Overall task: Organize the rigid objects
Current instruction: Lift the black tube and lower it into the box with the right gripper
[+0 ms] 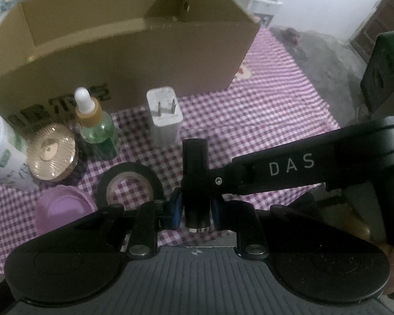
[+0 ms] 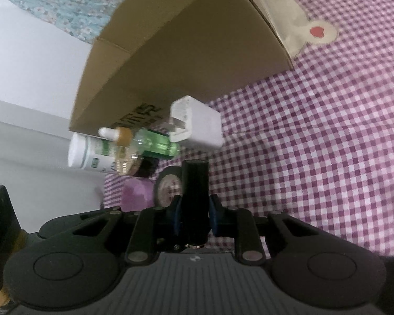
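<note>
1. The black cylinder (image 1: 196,183) stands between both grippers, its long axis running away from each wrist toward the cardboard box (image 1: 123,44).
2. Left gripper (image 1: 196,211) is clamped narrow on its lower end; right gripper (image 2: 196,216) pinches the same cylinder (image 2: 195,199), reaching in from the right.
3. The box lies straight ahead and above, open top facing up.
4. In front of the box wall: white charger (image 1: 164,116), green dropper bottle (image 1: 96,126), tape roll (image 1: 130,183).
</note>
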The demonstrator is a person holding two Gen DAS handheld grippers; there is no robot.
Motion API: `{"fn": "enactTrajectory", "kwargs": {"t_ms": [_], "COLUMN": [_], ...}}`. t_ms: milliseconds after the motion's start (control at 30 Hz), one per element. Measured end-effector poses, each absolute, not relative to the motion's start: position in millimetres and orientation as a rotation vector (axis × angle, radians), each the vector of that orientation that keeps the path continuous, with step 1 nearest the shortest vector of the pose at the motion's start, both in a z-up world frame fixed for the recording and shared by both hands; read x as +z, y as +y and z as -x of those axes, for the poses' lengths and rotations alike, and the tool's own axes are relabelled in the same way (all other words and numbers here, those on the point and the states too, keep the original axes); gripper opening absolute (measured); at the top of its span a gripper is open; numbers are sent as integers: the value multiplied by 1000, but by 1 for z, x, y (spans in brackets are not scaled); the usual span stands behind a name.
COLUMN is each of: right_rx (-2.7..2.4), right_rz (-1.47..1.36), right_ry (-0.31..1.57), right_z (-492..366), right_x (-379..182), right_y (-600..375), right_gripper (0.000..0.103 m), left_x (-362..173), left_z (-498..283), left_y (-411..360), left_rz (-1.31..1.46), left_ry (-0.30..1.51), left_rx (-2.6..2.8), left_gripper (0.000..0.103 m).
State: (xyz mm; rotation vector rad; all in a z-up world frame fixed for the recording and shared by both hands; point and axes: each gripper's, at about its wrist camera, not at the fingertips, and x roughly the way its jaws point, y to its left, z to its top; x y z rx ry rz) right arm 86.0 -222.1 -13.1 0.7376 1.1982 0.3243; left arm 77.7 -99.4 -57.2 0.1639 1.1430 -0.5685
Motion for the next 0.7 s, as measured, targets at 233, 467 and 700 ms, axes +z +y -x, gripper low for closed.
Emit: {"fn": "enactTrajectory", "kwargs": {"t_ms": [233, 467, 700], "right_rx": [344, 404, 508], "right_rz": [-714, -656, -618], "right_ry": [1084, 934, 896], "right_z": [-61, -79, -155], "right_x": [45, 111, 150], "right_y": [-221, -210, -183], "right_gripper": [24, 24, 24], "left_x": [-4, 56, 90], "left_z": [-53, -60, -119], "left_y": [-90, -79, -59], "left_rz": [-170, -161, -149], "left_ry": [1010, 840, 798], "left_rx": [-583, -540, -441], "left_gripper": [21, 21, 21]}}
